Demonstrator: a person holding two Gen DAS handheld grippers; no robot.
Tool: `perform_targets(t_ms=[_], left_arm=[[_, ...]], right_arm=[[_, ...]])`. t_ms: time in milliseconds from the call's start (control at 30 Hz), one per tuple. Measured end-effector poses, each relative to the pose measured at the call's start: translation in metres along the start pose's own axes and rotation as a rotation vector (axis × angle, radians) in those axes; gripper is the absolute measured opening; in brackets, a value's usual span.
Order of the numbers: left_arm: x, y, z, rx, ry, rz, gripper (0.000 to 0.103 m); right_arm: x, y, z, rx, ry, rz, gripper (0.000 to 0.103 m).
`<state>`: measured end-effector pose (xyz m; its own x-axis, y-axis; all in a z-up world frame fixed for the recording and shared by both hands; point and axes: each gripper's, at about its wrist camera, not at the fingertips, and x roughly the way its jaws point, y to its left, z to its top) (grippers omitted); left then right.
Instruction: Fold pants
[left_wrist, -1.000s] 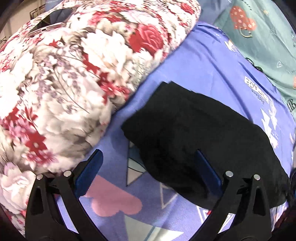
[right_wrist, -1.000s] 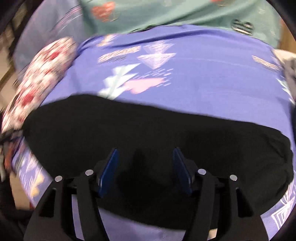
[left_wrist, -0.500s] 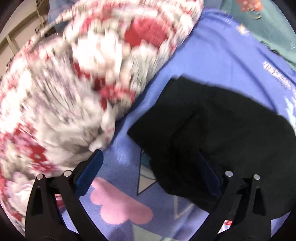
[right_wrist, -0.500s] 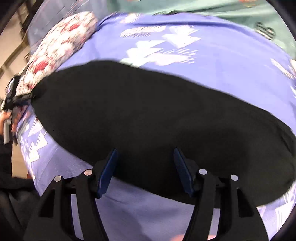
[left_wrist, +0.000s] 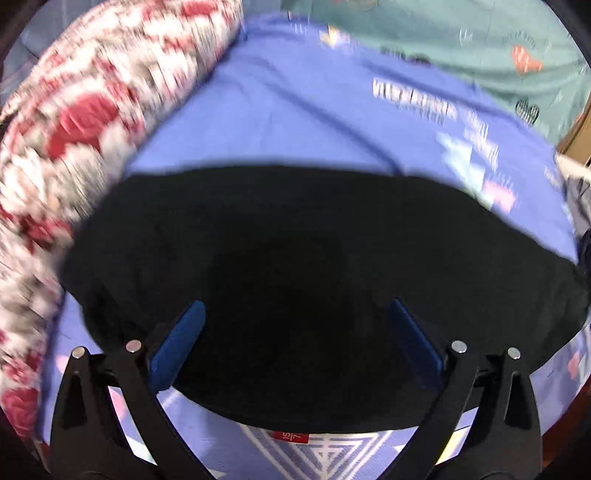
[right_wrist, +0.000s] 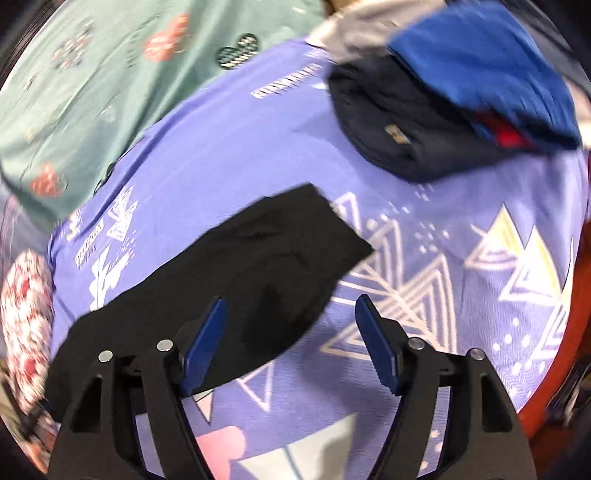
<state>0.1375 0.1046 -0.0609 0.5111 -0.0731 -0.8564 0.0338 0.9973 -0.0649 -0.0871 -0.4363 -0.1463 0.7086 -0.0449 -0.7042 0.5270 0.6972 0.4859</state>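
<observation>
Both your grippers have swung sideways since a second ago: your left gripper (left_wrist: 295, 332) was off the end of the black pants (left_wrist: 295, 277) with one blue pad over bare sheet, and now it sits squarely over the dark cloth. Your right gripper (right_wrist: 291, 339) went the other way, from the middle of the pants to their far end, so its view now takes in the squared-off end (right_wrist: 314, 221) of the folded garment.

Your left jaws stand wide apart, both blue pads (left_wrist: 177, 343) hanging over the pants with nothing pinched between them. Your right jaws have just been opening and are spread wide too; the edge of the pants lies under the gap, but the pads aren't pressing on it, and one pad is over the cloth while the other is over bare sheet.

The pants lie flat as a long folded strip on the purple printed bedsheet (right_wrist: 443, 258), which covers the bed. One end of the strip runs up next to the floral quilt (left_wrist: 74, 129). A teal patterned cover (right_wrist: 92, 92) lies beyond the sheet. Past the other end of the pants, well apart from them, sits a pile of clothes (right_wrist: 443, 110): something dark navy with a blue garment on top. Both views are fairly blurred.
</observation>
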Motion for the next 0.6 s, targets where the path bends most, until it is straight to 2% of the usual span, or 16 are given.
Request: perform_targets(t_ms=[67,200,300,433,533,600], left_arm=[[0.005,-0.002,-0.011,0.005,0.022,0.015,0.101],[0.005,-0.001,-0.012,0.007,0.025,0.013,0.101],[0.007,0.004,-0.007,-0.017,0.034,-0.007,0.101],[0.006,0.008,-0.007,-0.029,0.035,-0.024,0.101],[0.003,0.014,-0.011,-0.06,0.034,-0.065,0.101],[0.003,0.017,-0.011,-0.076,0.037,-0.084,0.101]], right_arm=[[0.006,-0.001,-0.001,0.013,0.013,0.019,0.073],[0.016,0.001,-0.001,0.032,0.024,0.023,0.073],[0.022,0.002,0.002,0.043,0.007,0.025,0.073],[0.034,0.001,0.013,0.065,-0.01,0.069,0.073],[0.038,0.003,0.015,0.084,-0.021,0.075,0.074],[0.042,0.007,0.016,0.086,-0.023,0.077,0.07]])
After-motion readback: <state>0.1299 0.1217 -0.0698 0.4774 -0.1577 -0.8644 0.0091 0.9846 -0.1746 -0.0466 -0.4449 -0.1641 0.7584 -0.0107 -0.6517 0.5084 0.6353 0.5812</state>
